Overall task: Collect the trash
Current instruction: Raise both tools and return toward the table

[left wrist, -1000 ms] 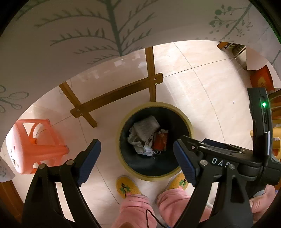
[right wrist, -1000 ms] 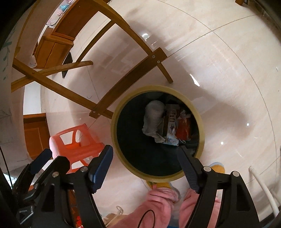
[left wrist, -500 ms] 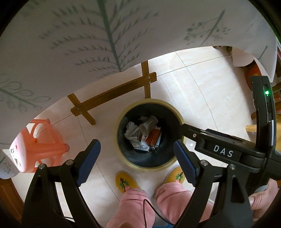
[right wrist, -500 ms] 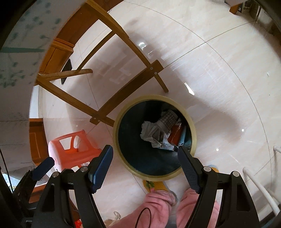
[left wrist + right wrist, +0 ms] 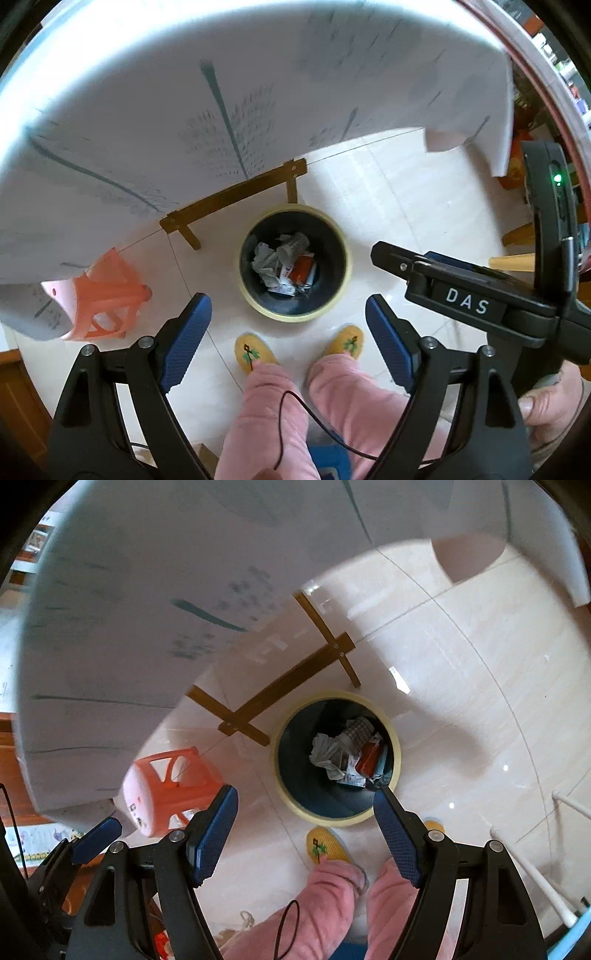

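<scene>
Trash (image 5: 284,264) heaped inside the round bin (image 5: 334,301), crumpled paper, a ribbed cup and a red packet among it; bin on the floor, dark inside with a pale yellow rim; left gripper (image 5: 286,341) above its near rim, blue pads spread wide, nothing between; right gripper (image 5: 306,836) likewise spread and bare, one pad over the bin's edge; bare glossy tiles (image 5: 461,686) right of the bin; wooden table legs (image 5: 236,201) just beyond it, white tablecloth (image 5: 184,110) overhanging; orange plastic stool (image 5: 173,782) left of the bin; yellow slippers (image 5: 255,354) just beside its near rim.
</scene>
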Demonstrator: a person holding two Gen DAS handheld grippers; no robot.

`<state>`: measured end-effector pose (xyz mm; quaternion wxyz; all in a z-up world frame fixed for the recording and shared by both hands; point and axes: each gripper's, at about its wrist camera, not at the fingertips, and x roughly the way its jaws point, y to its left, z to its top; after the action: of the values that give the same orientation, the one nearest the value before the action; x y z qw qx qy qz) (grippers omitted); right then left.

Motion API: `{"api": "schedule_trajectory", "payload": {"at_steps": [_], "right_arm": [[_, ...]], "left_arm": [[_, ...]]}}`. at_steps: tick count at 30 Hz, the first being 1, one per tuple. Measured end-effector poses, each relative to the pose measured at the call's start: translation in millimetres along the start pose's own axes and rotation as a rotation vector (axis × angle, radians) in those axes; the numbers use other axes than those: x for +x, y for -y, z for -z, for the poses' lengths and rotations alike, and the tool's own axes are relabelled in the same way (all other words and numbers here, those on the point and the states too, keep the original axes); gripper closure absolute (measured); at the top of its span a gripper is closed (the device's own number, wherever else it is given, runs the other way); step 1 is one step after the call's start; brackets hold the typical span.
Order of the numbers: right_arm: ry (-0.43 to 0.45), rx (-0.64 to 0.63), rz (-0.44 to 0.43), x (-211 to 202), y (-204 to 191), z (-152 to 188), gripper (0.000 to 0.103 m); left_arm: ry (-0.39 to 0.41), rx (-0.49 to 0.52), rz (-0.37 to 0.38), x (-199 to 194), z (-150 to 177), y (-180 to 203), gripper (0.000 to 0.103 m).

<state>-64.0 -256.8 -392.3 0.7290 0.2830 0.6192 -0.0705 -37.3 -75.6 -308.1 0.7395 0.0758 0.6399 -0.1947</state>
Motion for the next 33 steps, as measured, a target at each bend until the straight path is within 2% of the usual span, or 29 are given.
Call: {"api": "schedule_trajectory", "payload": {"at_steps": [8,18,24,33], "right_arm": [[0.027,-0.097,-0.012,-92.2,-27.7,5.5,0.026],[0.116,-0.196,-0.077,-203.8,-56.3,-4.4,0.026],[0.182,-0.261,-0.117,-246.6,-73.7,-17.3,0.026],[0.247,-0.335,-0.162,-276.1,-98.5,-41.7,0.026]], "left_arm": [[0.078,-0.008,-0.016,-99.6,-4.6,12.0,0.020],[0.235,-0.060,-0.094,-208.7,-16.2,13.1,0.020],[0.323,-0.102,-0.153,-250.5,-25.1,5.7,0.020],[0.372,-0.185,-0.154,-277.8,-38.0,-16.8,0.020]]}}
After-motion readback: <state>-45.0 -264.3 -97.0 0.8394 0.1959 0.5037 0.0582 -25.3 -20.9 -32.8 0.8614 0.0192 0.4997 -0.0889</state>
